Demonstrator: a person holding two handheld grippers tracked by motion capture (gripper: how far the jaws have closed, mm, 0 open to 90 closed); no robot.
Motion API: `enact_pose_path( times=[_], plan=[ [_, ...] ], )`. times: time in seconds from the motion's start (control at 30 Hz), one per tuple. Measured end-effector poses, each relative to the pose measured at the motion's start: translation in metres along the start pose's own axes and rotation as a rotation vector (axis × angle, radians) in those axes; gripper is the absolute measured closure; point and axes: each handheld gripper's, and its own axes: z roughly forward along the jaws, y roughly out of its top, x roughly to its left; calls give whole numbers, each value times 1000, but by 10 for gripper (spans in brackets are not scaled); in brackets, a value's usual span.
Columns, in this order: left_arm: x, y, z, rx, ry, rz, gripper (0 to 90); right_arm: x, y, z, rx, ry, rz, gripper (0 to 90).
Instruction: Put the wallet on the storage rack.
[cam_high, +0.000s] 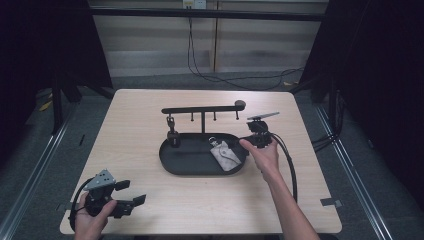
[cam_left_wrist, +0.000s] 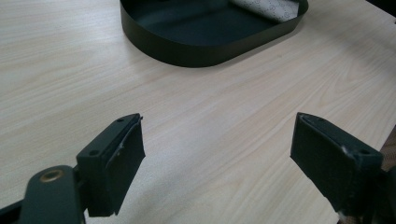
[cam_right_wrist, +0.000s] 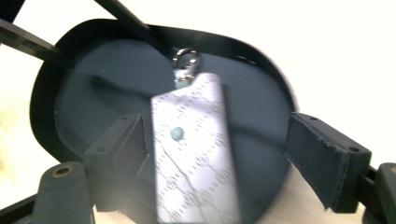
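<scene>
Starting nearest the person, the left gripper (cam_high: 131, 202) sits low at the near left corner of the worktop (cam_high: 150, 210), held in the left hand (cam_high: 92, 220). In the left gripper view its jaws stand wide apart with bare wood between them; they hold nothing.

Further in, at the middle of the worktop, lies a black oval tray (cam_high: 170, 162). Inside its right end rests a pale patterned key pouch (cam_high: 225, 156), flat on the tray floor, with a metal ring (cam_right_wrist: 186, 58) at its far end and a small green snap stud (cam_right_wrist: 177, 134) on its flap.

The right gripper (cam_high: 257, 137) is at the tray's right edge, held in the right hand (cam_high: 262, 155). In the right gripper view its jaws are spread wide, one on each side of the pouch. The left pad (cam_right_wrist: 122, 158) sits just beside or against the pouch edge, which cannot be told; the right pad is plainly clear. No grip is in force.

Behind the tray rises a black hook rack (cam_high: 202, 110), with a small dark item (cam_high: 173, 135) hanging from its left hook.

Assessment: the pouch appears light, soft and flexible, and likely to sag if pinched at one corner. The ring end looks the firmest hold for hanging; a grip across the body risks folding it.
</scene>
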Motion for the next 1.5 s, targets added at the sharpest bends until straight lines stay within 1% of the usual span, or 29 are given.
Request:
enact_pose_path(
  times=[0.1,0.13,0.2,0.23,0.3,0.4,0.43,0.5,0.57,0.7,0.77,0.83,0.9,0.93,1.0,1.07,1.17,1.27,1.33,1.37,1.43,1.47,1.5],
  plan=[
    [-1,0,0,6,0,4,171,-7,-3,-11,-38,-1,-3,180],
    [-1,0,1,5,-1,5,171,-9,-4,-15,-54,6,-7,182],
    [-1,0,1,6,2,2,171,-11,-8,-21,-65,-7,-10,177],
    [-1,0,1,5,3,1,171,-14,-10,-23,-67,-2,-11,179],
    [-1,0,1,7,6,0,171,-17,-14,-26,-62,-22,-15,173],
    [-2,0,0,7,0,3,171,-22,-19,-32,-80,-26,-16,175],
    [-2,0,0,6,2,1,172,-23,-20,-34,-79,-32,-18,174],
    [-2,0,-1,11,17,5,181,-28,-25,-38,-81,-35,-23,173],
    [-1,0,0,13,26,-4,182,-32,-30,-43,-80,-56,-27,170],
    [0,0,0,14,44,-19,198,-38,-39,-50,-100,-62,-20,170],
    [0,0,0,13,43,-22,198,-40,-45,-53,-98,-68,-25,170],
    [1,0,0,16,48,-22,198,-39,-51,-56,-112,-81,-37,172],
    [1,0,0,19,40,-28,198,-36,-57,-60,-127,-105,-73,172],
    [0,0,0,16,41,-28,198,-35,-60,-63,-126,-98,-74,172],
    [0,0,0,14,38,-26,197,-36,-65,-68,-146,-80,-72,172],
    [0,0,0,14,40,-27,197,-36,-70,-72,-156,-99,-78,172],
    [0,0,1,14,38,-32,197,-39,-78,-78,-170,-108,-80,174],
    [0,0,1,10,39,-36,197,-42,-87,-82,-171,-135,-86,175],
    [-1,0,1,10,41,-35,197,-43,-93,-83,-169,-166,-101,173],
    [-1,0,1,7,36,-41,197,-44,-97,-84,-171,-166,-99,173],
    [-2,0,0,7,26,-46,197,-46,-104,-84,-159,-160,-97,170],
    [-3,0,0,9,38,-32,197,-47,-108,-85,-154,-161,-104,165],
    [-3,0,0,9,38,-32,197,-48,-112,-87,-151,-167,-99,165]
  ],
)
